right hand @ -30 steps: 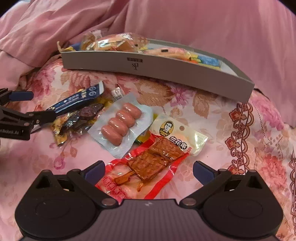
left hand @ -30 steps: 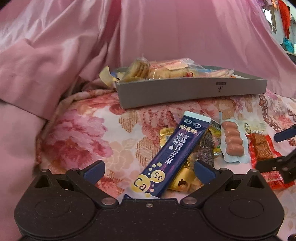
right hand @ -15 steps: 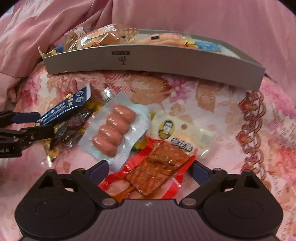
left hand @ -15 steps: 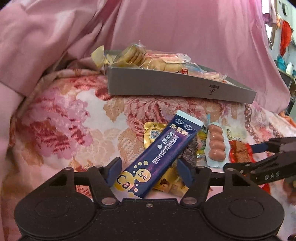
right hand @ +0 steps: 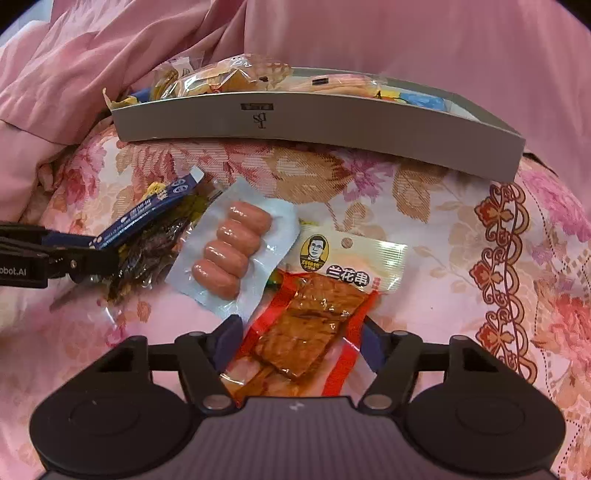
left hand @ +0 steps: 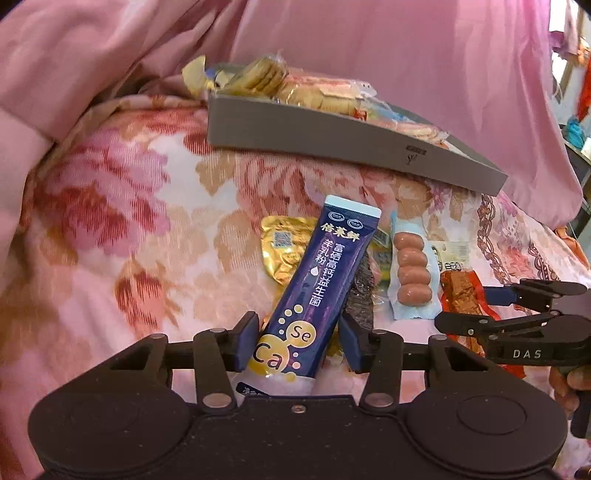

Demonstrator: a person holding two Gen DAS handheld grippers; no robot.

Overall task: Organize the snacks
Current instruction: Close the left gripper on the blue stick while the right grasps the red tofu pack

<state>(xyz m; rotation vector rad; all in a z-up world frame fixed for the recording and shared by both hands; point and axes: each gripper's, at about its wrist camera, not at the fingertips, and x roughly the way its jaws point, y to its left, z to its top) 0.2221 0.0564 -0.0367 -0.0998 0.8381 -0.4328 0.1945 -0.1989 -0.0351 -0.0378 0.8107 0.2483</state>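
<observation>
A dark blue stick sachet (left hand: pixel 321 280) lies tilted on top of a gold packet (left hand: pixel 284 251) and a dark dried-meat packet (left hand: pixel 360 299). My left gripper (left hand: pixel 299 339) straddles the sachet's lower end. Its jaws are closing; the pads stand at the sachet's edges with a thin gap on the right. My right gripper (right hand: pixel 301 345) straddles a red packet of brown tofu skewers (right hand: pixel 314 325). Its jaws are closing too, with the pads just outside the wrapper. A vacuum pack of small sausages (right hand: pixel 229 251) lies between the two. The grey tray (right hand: pixel 314 122) behind holds several snack packs.
Everything rests on a soft floral quilt (left hand: pixel 129 221), with pink bedding (right hand: pixel 406 33) bunched up behind and to the left. The left gripper (right hand: pixel 92 247) enters the right wrist view from the left edge. The right gripper (left hand: pixel 491 306) and a hand show at the right of the left wrist view.
Both pairs of jaws have narrowed from wide open to close around their packets. The left gripper has rolled, so its view now tilts. The right gripper has edged in over the tofu skewer packet.
</observation>
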